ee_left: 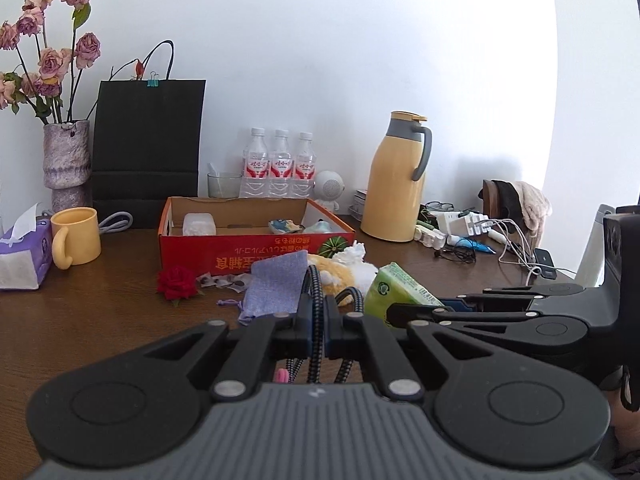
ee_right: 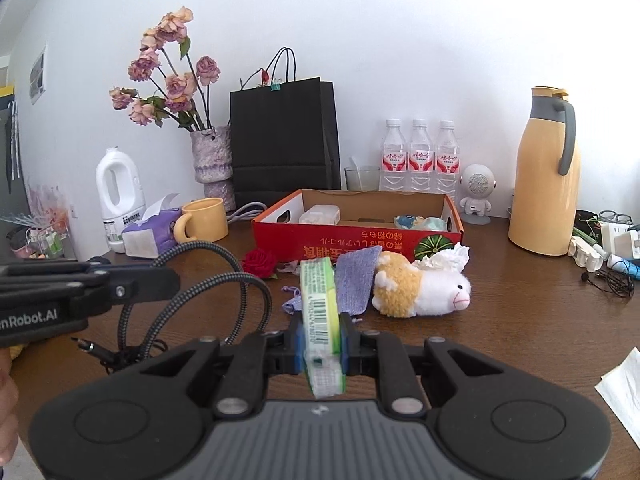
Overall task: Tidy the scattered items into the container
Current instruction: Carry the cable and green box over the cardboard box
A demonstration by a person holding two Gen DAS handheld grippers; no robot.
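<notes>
Left wrist view
L gripper (ee_left: 319, 330): jaws narrow, pinched on braided cable (ee_left: 316, 300) that runs up btwn them.
Ahead of jaws: purple pouch (ee_left: 276, 286), plush toy (ee_left: 340, 272) behind it, red rose (ee_left: 176, 282) off to the left.
Further ahead: red cardboard box (ee_left: 256, 246) on wooden table (ee_left: 100, 312), a few small items already inside.
Right of jaws: R gripper (ee_left: 460, 308) w/ green pack (ee_left: 396, 290).

Right wrist view
R gripper (ee_right: 321, 350): jaws clamped on green pack (ee_right: 320, 312), held on edge, barcode side up.
Just ahead of jaws: purple pouch (ee_right: 354, 280) leaning on plush toy (ee_right: 420, 284); rose (ee_right: 260, 263) left of them.
Beyond: box (ee_right: 356, 240), open top.
Left of jaws: L gripper (ee_right: 152, 282) w/ cable (ee_right: 224, 280) looping down to table (ee_right: 520, 320).
</notes>
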